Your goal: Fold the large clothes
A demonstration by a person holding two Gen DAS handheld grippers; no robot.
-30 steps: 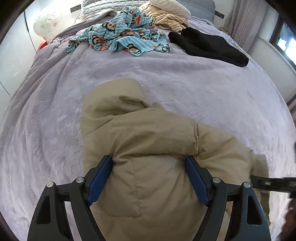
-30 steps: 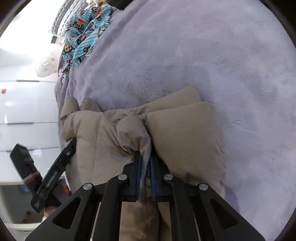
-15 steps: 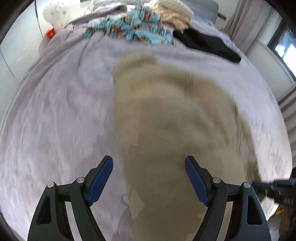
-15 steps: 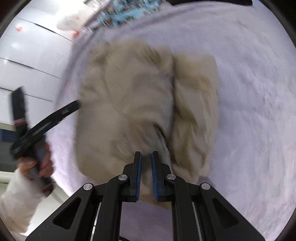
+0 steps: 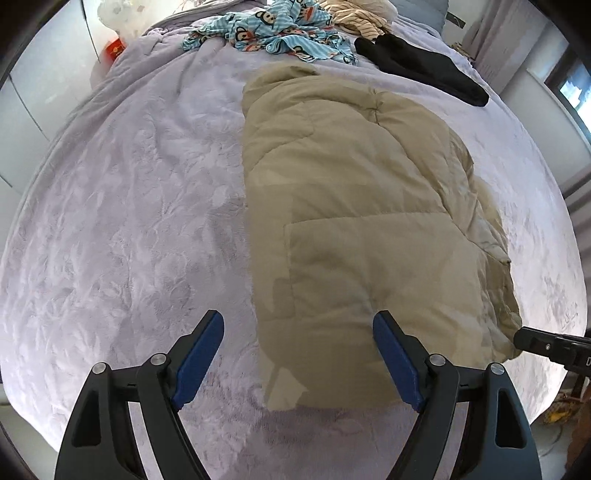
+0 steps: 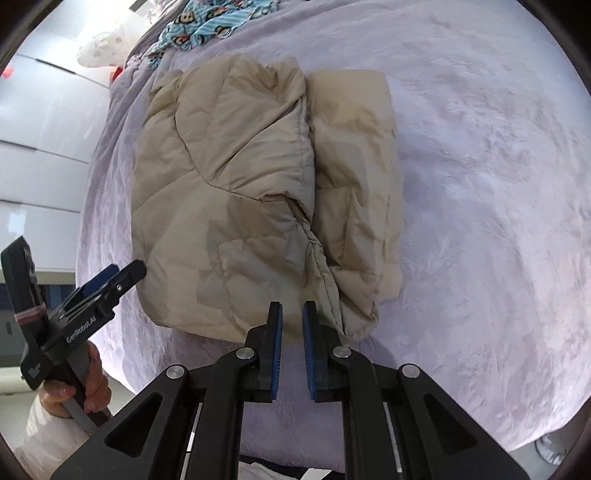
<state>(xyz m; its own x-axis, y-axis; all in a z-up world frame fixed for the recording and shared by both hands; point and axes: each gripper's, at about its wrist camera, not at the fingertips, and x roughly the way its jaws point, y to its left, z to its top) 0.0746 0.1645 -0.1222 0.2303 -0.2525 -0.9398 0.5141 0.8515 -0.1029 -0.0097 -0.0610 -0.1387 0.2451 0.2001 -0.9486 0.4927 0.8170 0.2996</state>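
A beige padded jacket (image 5: 354, 206) lies folded lengthwise on the lilac bedspread (image 5: 140, 221), hood end far from me. It also shows in the right wrist view (image 6: 258, 192). My left gripper (image 5: 297, 325) is wide open and empty above the jacket's near hem. My right gripper (image 6: 292, 314) is just off the jacket's near edge, its jaws a narrow gap apart with nothing between them. The left gripper also shows in the right wrist view (image 6: 122, 273), at the jacket's left edge.
A blue monkey-print garment (image 5: 273, 29), a striped cream garment (image 5: 354, 14) and a black garment (image 5: 424, 66) lie at the far end of the bed. White wardrobe doors (image 6: 37, 129) stand left. The bed's edge is right below the grippers.
Both grippers have pulled back and up from the jacket. The right gripper has let go of the fabric. The jacket now lies flat in a long folded shape.
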